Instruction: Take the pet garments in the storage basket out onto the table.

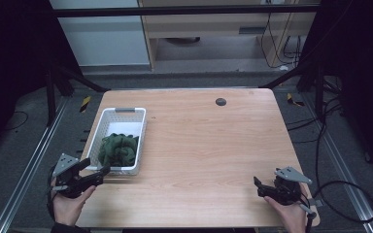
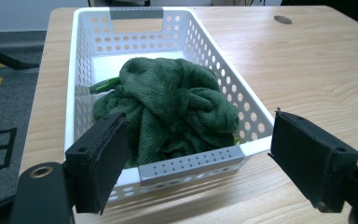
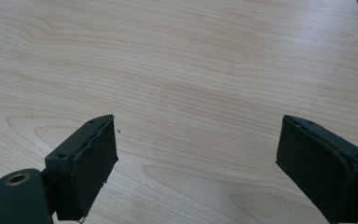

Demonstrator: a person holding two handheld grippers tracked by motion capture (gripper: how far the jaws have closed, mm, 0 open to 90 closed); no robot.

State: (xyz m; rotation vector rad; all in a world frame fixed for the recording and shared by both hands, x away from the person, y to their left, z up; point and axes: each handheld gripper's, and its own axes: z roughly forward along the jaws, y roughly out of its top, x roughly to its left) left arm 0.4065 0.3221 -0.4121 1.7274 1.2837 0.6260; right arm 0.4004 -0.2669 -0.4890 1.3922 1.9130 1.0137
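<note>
Reaching next: we judge the left gripper (image 1: 90, 175) nearer, jaws wide, empty.
Cloth: green cloth (image 2: 168, 105) bunched in white basket (image 2: 86, 56), just ahead.
Right gripper (image 1: 267, 187): wide, empty, well apart.

White basket (image 1: 141, 130) holds green cloth (image 1: 119, 148); wooden table (image 1: 213, 145).
</note>
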